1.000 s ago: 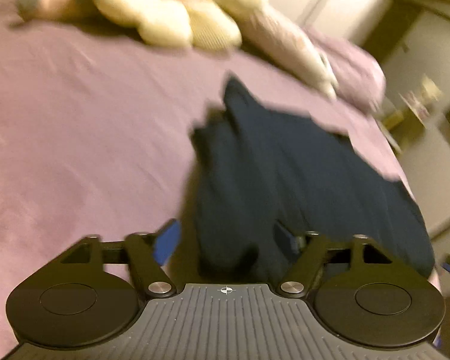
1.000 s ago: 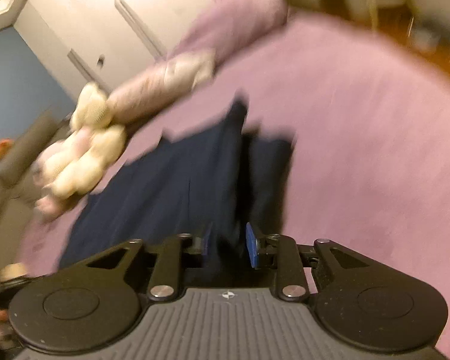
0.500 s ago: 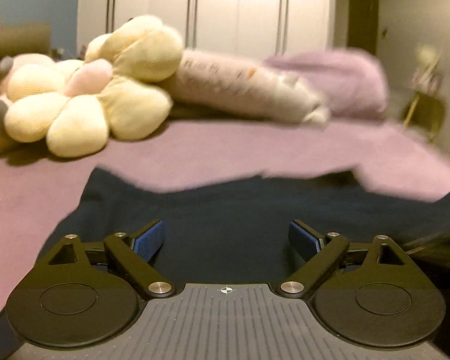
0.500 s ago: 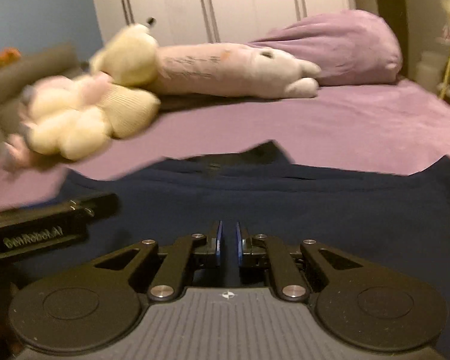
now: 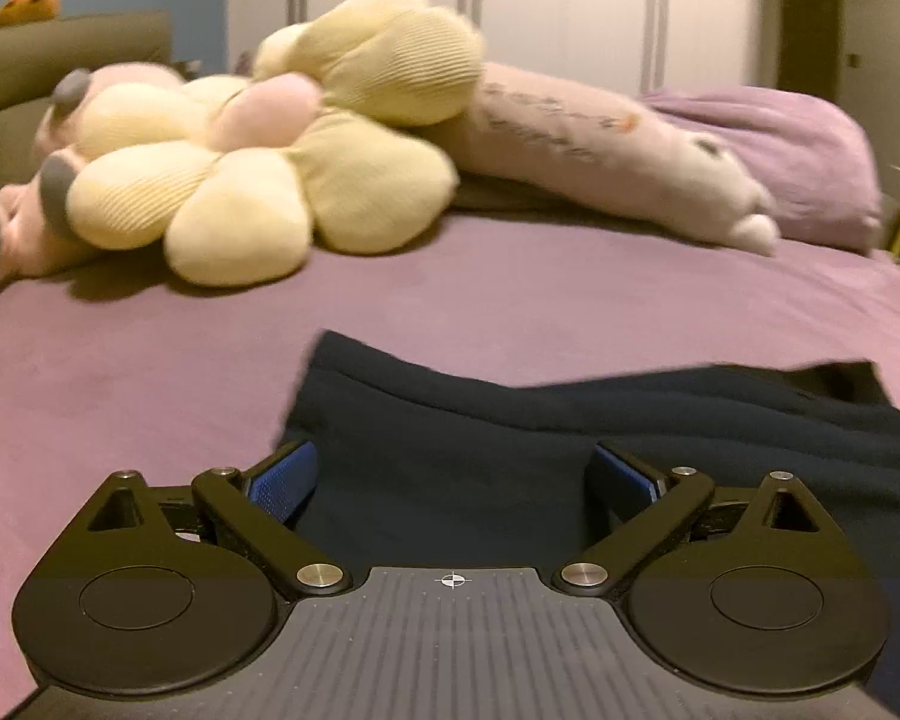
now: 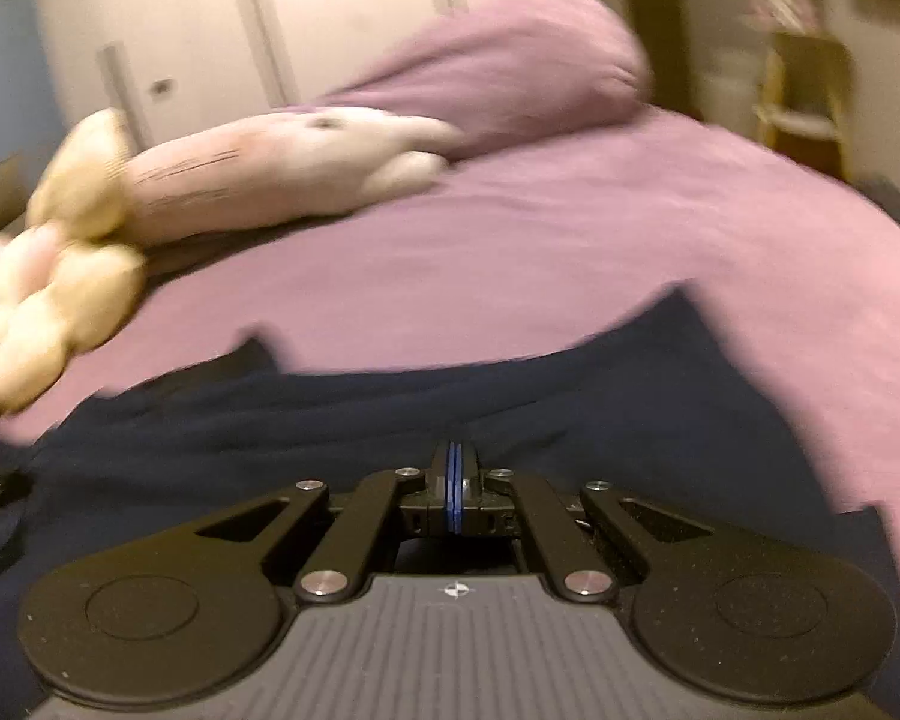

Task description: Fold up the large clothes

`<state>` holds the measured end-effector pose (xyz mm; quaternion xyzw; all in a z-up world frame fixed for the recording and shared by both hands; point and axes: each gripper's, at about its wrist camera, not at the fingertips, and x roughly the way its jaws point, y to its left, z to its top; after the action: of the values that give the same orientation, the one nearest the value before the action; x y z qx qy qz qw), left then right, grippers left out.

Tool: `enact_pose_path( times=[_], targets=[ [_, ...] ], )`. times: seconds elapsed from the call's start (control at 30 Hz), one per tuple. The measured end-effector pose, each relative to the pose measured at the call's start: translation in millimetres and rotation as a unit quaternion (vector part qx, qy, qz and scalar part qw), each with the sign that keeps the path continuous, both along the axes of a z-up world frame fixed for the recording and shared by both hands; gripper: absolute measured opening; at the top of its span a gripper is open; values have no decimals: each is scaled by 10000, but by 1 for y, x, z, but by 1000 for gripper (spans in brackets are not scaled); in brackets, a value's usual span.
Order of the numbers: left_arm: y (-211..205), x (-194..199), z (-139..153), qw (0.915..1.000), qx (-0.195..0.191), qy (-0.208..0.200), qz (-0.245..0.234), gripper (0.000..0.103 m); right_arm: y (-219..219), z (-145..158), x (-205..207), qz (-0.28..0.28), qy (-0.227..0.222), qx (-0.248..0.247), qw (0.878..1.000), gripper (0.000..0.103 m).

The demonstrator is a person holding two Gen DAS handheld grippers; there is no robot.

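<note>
My left gripper (image 5: 453,474) spreads its jaws over the navy garment (image 5: 510,438) at lower frame, my right gripper (image 6: 455,480) pressed together, seemingly pinching cloth to fold.

Dim warm light, motion blur, fisheye edges

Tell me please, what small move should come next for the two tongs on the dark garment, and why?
Probably close the left tongs on the navy garment. Their blue pads stand wide apart with the cloth's left edge between them, while the right tongs are already shut at the cloth, though a pinch is not certain. With both sides held, the garment on the purple bedspread could be lifted for a fold.
</note>
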<state>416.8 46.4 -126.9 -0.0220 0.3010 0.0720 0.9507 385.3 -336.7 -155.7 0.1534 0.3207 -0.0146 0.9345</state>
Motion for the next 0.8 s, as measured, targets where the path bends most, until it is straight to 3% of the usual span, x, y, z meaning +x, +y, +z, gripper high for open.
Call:
enact_pose_path(
  times=[0.1,0.2,0.43,0.57,0.77,0.8],
  targets=[
    [10,10,-12,9994,-214,239,115,101,-25,-3,2,-152,-46,-74,9998,0],
    [15,10,-16,9989,-385,220,155,103,-47,-23,-4,-259,-177,507,9982,0],
    [22,12,-27,9976,-626,228,194,103,-51,-36,-6,-267,-405,655,9967,0],
    [31,16,-32,9949,-937,281,250,103,-59,-43,-8,-296,-492,1056,9927,0],
    [44,-2,-18,9916,-1170,486,250,103,-63,-26,-25,-589,-669,1180,9890,0],
    [46,-11,-15,9922,-1105,550,196,103,-64,-20,-36,-693,-727,1191,9878,8]
  ],
)
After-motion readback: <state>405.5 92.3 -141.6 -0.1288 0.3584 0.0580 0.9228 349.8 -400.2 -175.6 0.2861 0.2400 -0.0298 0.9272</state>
